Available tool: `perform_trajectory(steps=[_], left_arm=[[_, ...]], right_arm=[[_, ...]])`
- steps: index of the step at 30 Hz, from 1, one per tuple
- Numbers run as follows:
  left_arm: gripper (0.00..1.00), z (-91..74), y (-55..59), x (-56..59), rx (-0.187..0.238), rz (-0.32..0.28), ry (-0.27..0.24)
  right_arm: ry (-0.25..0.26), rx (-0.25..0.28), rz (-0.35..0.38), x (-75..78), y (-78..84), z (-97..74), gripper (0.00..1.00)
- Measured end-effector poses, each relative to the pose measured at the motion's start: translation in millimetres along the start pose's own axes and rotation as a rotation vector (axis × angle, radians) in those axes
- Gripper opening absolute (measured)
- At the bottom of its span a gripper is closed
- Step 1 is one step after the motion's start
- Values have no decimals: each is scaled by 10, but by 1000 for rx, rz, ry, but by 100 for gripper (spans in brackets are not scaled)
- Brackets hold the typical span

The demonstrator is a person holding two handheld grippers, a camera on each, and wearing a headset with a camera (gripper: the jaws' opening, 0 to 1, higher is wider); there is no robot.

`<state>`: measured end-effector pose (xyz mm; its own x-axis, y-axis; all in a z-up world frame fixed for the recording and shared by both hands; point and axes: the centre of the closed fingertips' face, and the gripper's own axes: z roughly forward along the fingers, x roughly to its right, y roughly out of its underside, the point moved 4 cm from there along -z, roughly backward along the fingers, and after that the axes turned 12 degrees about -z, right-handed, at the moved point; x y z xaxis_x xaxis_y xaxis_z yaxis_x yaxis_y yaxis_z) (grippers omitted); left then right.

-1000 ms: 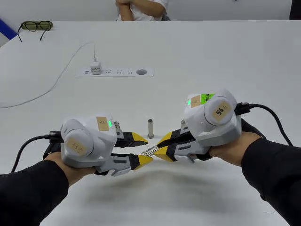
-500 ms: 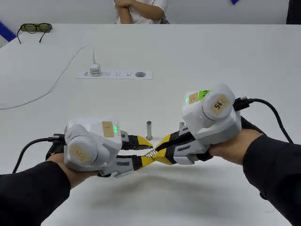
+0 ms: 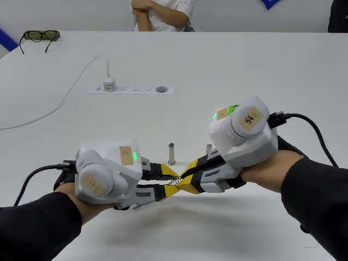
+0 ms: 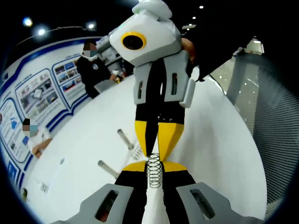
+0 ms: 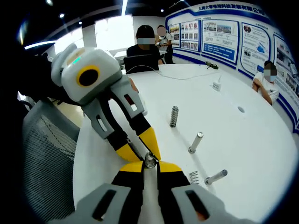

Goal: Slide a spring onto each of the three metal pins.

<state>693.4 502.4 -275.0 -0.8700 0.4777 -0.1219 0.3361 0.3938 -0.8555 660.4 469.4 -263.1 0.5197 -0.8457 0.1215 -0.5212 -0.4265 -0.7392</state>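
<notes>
- step in hand: spring (image 4: 154, 173) in a hand-over, held off the table just in front of the middle pin (image 3: 172, 154)
- left gripper (image 4: 155, 164) is pinched narrow on one end, right gripper (image 5: 148, 164) narrow on the other
- in the right gripper view, the sprung pin (image 5: 174, 115) past the middle pin looks done; the third pin (image 5: 216, 177) on its near side is bare, with a loose spring (image 5: 194, 177) just beside it
- next: one gripper releases, the other lines the coil up over the middle pin's top and slides it down

Bright wire spring (image 4: 154, 171), dull metal pins (image 5: 195, 142), smooth matt white table (image 3: 244, 60), glossy yellow plastic fingers (image 4: 171, 136)
</notes>
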Motion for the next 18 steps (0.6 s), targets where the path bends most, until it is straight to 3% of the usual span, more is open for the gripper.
perform_trajectory(steps=[9,18], left_arm=[[10,-7,-21,-24,22,-43,-17],[10,-38,-21,-95,63,-136,-38]], right_arm=[[19,27,10,18,-40,-52,13],[63,57,2,38,-72,-212,15]])
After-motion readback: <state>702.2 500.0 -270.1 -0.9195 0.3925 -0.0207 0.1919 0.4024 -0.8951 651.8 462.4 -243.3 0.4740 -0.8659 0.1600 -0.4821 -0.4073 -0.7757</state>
